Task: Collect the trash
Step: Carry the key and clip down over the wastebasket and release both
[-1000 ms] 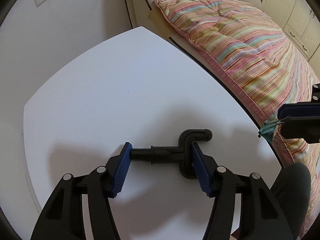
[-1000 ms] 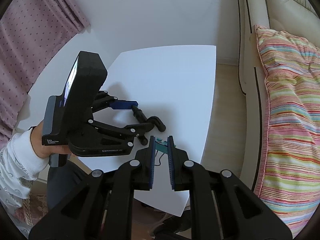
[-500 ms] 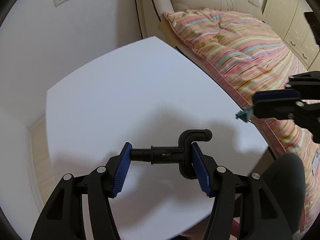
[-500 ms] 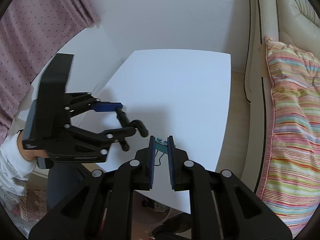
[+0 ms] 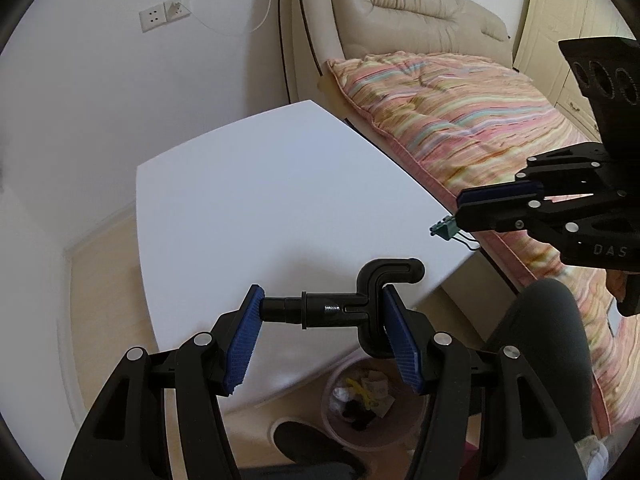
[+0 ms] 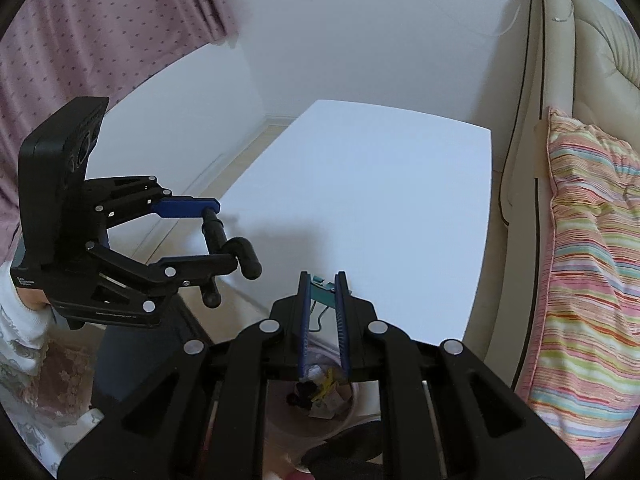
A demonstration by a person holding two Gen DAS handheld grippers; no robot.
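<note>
My left gripper is shut on a black plastic pipe-shaped part and holds it in the air over the near edge of the white table. It also shows in the right wrist view. My right gripper is shut on a green binder clip, held above the table's near right corner; the clip also shows in the left wrist view. A pink trash bin with several scraps stands on the floor below both grippers, and it also shows in the right wrist view.
A bed with a striped quilt and a cream headboard runs along the table's right side. A person's dark-trousered leg and black shoe are by the bin. Pink curtains hang at the left.
Both grippers have lifted and pulled back from the table toward its near edge, each with its object. The trash bin has come into view below them.
</note>
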